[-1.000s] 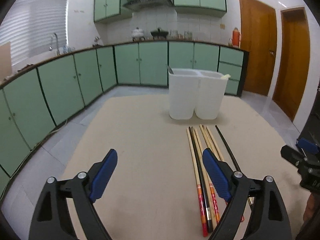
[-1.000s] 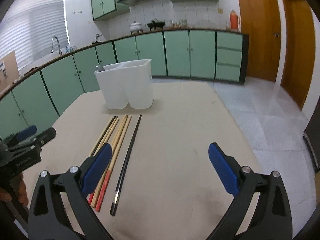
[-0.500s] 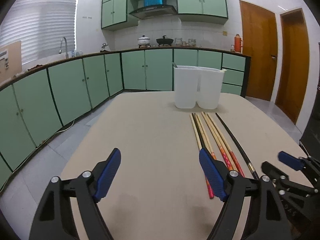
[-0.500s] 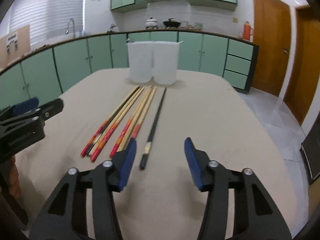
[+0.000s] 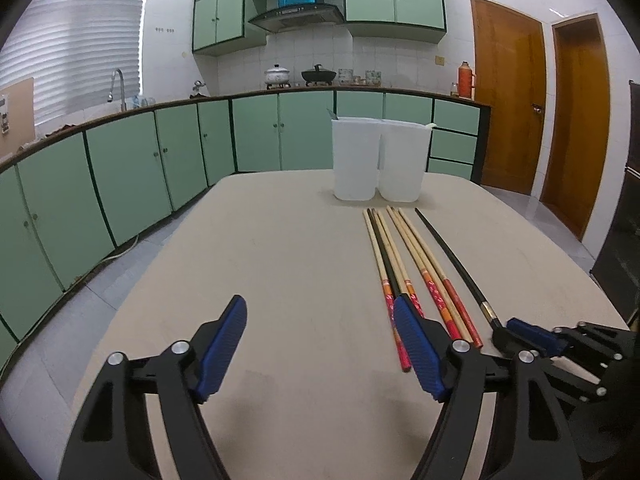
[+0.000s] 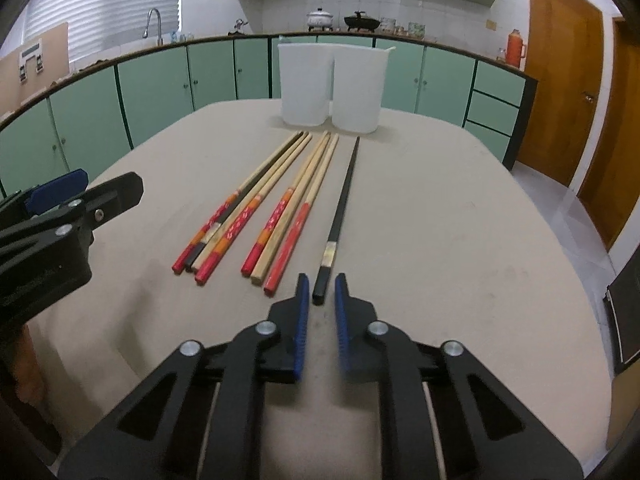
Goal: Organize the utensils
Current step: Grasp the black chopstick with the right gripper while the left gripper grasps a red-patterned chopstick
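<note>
Right gripper (image 6: 322, 286) is pitched down toward the desk (image 6: 440, 240), its ribbed blue pads (image 6: 303, 312) drawn in to a narrow slot. The butt end of the lone black chopstick (image 6: 340, 216) sits at the mouth of that slot; whether the pads actually pinch it cannot be told from the wrist view, though in the left view the tips sit right at the stick's end.

Left gripper (image 5: 320, 328) is also tilted down, low over the desk, jaws wide and closing, bare surface between them. Its right pad (image 5: 416, 344) overlaps the near ends of the bundle.

Just left of the black stick: six chopsticks (image 6: 256, 216) in two close groups, pale bamboo shafts with red and orange patterned butts, one dark stick among them. All are slim, tapered, flat on the matte beige desk.

Beyond the tips: white utensil holder (image 6: 334, 84), translucent plastic, twin rounded compartments, upright.
</note>
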